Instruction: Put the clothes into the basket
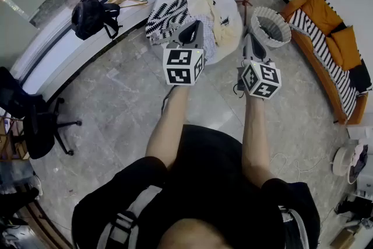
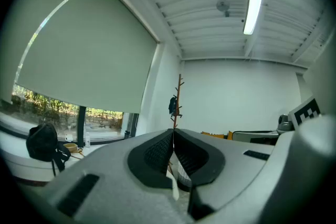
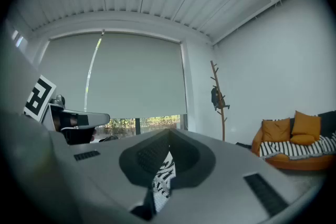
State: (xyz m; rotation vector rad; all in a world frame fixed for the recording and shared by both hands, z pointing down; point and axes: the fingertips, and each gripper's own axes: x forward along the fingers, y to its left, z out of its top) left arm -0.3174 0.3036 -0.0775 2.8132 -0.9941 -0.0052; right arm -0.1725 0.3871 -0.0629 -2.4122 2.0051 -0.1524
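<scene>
Zigzag black-and-white and cream clothes (image 1: 187,6) lie heaped on a round white cushion (image 1: 232,26) beside the basket (image 1: 270,27). My left claw (image 1: 196,22) and right claw (image 1: 247,37) are pinched shut, empty; the left hides part of the heap.

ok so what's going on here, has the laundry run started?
Not yet, by the look of it. A person holds both grippers out level; the left gripper and the right gripper are each shut with nothing between the jaws. The clothes pile lies ahead on a round white surface. The basket stands on the floor to its right, next to the orange sofa.
</scene>
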